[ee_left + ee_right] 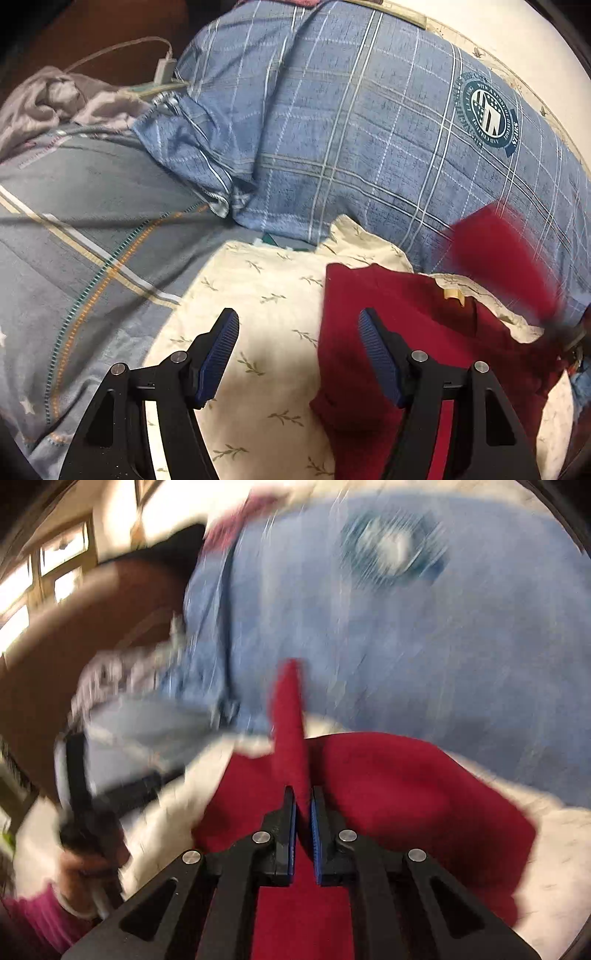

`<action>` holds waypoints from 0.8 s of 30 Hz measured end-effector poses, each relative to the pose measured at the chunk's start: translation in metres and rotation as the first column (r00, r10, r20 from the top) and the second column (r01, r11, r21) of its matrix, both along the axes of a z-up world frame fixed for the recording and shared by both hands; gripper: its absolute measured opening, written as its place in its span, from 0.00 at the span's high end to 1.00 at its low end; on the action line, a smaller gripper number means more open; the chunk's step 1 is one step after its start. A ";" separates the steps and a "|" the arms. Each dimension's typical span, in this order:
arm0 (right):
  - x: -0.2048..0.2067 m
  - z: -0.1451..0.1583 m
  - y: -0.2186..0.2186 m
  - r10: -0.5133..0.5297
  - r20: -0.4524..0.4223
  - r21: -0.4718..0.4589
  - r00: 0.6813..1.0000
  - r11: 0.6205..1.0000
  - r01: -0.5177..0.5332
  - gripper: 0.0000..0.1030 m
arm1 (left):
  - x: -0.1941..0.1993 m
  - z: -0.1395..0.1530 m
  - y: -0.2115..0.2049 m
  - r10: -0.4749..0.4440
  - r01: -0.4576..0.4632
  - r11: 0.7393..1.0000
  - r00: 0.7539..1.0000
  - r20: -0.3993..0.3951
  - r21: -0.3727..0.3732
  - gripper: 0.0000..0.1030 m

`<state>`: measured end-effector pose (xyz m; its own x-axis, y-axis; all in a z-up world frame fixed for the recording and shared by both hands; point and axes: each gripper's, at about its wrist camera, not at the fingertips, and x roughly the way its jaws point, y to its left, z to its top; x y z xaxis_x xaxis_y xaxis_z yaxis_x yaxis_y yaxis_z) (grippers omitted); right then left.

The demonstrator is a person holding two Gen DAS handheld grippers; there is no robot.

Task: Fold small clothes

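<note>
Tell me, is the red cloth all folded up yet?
Not yet. The red cloth lies partly spread on the cream sheet, and the right gripper is shut on one raised flap of it.

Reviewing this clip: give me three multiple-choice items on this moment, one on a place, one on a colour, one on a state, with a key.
1. Where does the red garment lie?
A. on the cream leaf-print sheet
B. on a wooden floor
C. inside a basket

2. What colour is the big checked pillow behind the garment?
A. green
B. blue
C. orange

3. How do the jaws of the right gripper stand?
A. wide apart over bare sheet
B. closed on a strip of the red garment
C. closed on a white cable

Key: 1 A, the garment spreads over the cream sheet in the left wrist view; 2 B, blue cloth with pale check lines; 3 B, red cloth rises from between the nearly closed jaws in the right wrist view.
</note>
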<state>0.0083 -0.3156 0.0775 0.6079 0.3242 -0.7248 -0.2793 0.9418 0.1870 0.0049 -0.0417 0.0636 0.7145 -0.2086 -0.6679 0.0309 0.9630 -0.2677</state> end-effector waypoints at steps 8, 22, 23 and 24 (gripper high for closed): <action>-0.023 -0.066 -0.015 -0.036 -0.176 -0.017 0.984 0.999 0.034 0.56 | 0.014 -0.009 -0.013 -0.064 0.064 0.998 0.998 -0.021 -0.005 0.35; -0.078 -0.053 -0.162 -0.393 -0.014 -0.212 0.920 0.900 0.381 0.58 | 0.020 -0.033 -0.053 -0.141 0.145 0.988 0.988 -0.069 0.057 0.35; -0.073 -0.055 -0.160 -0.374 -0.011 -0.207 0.928 0.908 0.363 0.58 | 0.021 -0.034 -0.055 -0.142 0.147 0.987 0.987 -0.071 0.059 0.35; -0.070 -0.057 -0.160 -0.362 -0.005 -0.213 0.932 0.911 0.352 0.60 | 0.022 -0.034 -0.056 -0.144 0.149 0.987 0.987 -0.072 0.062 0.35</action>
<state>-0.0617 -0.4755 0.0204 0.6217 -0.0674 -0.7804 0.0868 0.9961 -0.0169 0.0267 -0.0974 0.0292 0.6327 -0.2606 -0.7292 0.1569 0.9653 -0.2087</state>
